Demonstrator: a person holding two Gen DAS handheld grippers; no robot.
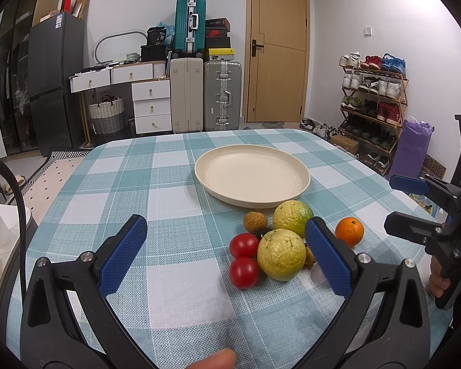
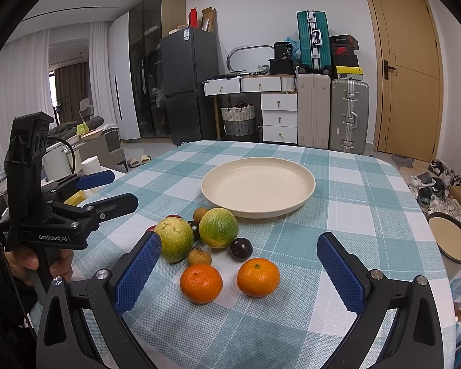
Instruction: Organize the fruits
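Note:
An empty cream plate (image 1: pixel 252 178) (image 2: pixel 258 186) sits mid-table. In front of it lies a cluster of fruit: a yellow guava (image 1: pixel 281 253) (image 2: pixel 174 239), a green-yellow citrus (image 1: pixel 292 217) (image 2: pixel 218 227), two red tomatoes (image 1: pixel 243 272), a brown longan (image 1: pixel 255 221) (image 2: pixel 199 256), a dark plum (image 2: pixel 241 249) and two oranges (image 2: pixel 201 283) (image 2: pixel 258 276). My left gripper (image 1: pixel 227 255) is open and empty, just before the tomatoes and guava. My right gripper (image 2: pixel 239 272) is open and empty, with both oranges between its fingers' span.
The table has a teal and white checked cloth (image 1: pixel 169 203). A second bowl (image 2: pixel 451 240) stands off the table's right edge. Suitcases, drawers, a fridge and a shoe rack (image 1: pixel 375 107) line the room behind.

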